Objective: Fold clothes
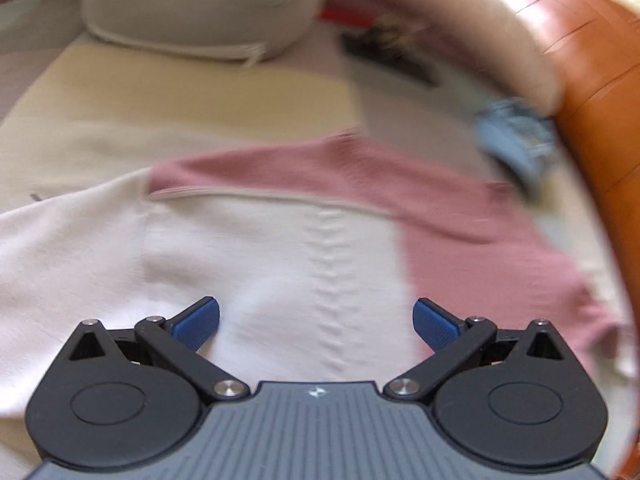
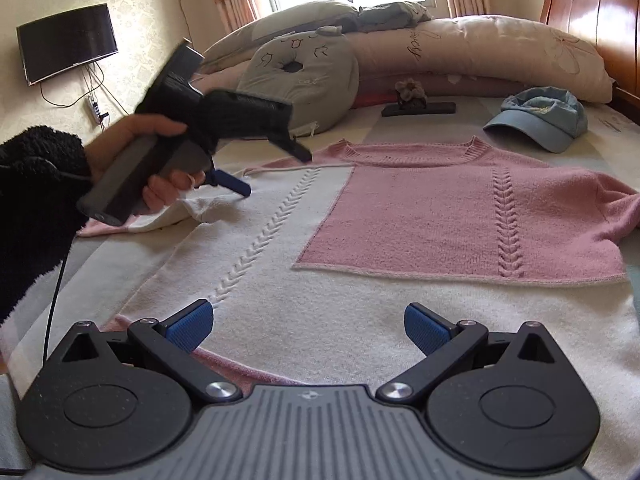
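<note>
A pink-and-white sweater (image 2: pixel 420 220) lies spread flat on the bed (image 2: pixel 36 276), its neckline toward the pillows (image 2: pixel 480 48), probably smoothed out so the sides can be folded inward. The left gripper (image 2: pixel 272 172), held in a hand (image 2: pixel 132 148), hovers over the sweater's left sleeve, where the white cuff looks bunched; its fingers are spread and hold nothing. The right gripper (image 2: pixel 306 330) hangs above the sweater's white bottom hem, fingers also spread wide and empty, likely ready to take that edge. A blue cap (image 2: pixel 540 120) rests just beyond the sweater's right shoulder, touching nothing. No basket or box is in view.
</note>
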`<action>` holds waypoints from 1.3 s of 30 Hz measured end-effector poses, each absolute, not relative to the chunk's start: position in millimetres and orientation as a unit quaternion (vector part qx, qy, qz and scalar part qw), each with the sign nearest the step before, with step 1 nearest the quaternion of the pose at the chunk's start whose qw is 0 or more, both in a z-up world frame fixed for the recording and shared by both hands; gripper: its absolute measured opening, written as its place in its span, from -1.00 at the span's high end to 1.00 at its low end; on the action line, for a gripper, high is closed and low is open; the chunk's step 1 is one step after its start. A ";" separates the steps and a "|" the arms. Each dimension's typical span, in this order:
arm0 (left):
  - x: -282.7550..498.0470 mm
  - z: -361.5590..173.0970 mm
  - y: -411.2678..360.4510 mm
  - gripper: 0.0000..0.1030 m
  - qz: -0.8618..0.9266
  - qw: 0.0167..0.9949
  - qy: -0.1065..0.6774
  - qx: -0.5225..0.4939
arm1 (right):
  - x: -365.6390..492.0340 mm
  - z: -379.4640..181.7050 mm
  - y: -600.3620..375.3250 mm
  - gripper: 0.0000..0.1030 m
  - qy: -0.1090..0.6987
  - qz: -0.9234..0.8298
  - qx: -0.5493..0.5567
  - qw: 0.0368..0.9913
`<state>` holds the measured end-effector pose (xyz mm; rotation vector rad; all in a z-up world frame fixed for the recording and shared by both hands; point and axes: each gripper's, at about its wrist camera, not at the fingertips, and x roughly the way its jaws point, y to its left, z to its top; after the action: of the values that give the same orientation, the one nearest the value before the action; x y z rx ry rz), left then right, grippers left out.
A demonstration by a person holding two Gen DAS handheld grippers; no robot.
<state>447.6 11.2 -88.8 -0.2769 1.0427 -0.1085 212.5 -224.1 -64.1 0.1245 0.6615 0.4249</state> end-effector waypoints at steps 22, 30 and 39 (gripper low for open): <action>493.0 -67.8 3.7 -0.98 -0.047 0.885 0.448 -0.119 | 219.6 -68.0 -234.1 -1.00 0.329 0.186 0.082 0.922; 518.4 -94.6 -4.6 -0.98 -0.032 0.879 0.461 -0.117 | 220.6 -68.4 -235.6 -1.00 0.333 0.184 0.084 0.921; 535.8 -88.5 -4.7 -0.96 0.016 0.886 0.454 -0.090 | 231.1 -77.5 -238.2 -1.00 0.356 0.164 0.078 0.916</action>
<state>535.8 -4.7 -88.5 -0.1871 0.9433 0.0334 231.1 -238.2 -77.5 0.1614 0.7335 0.3383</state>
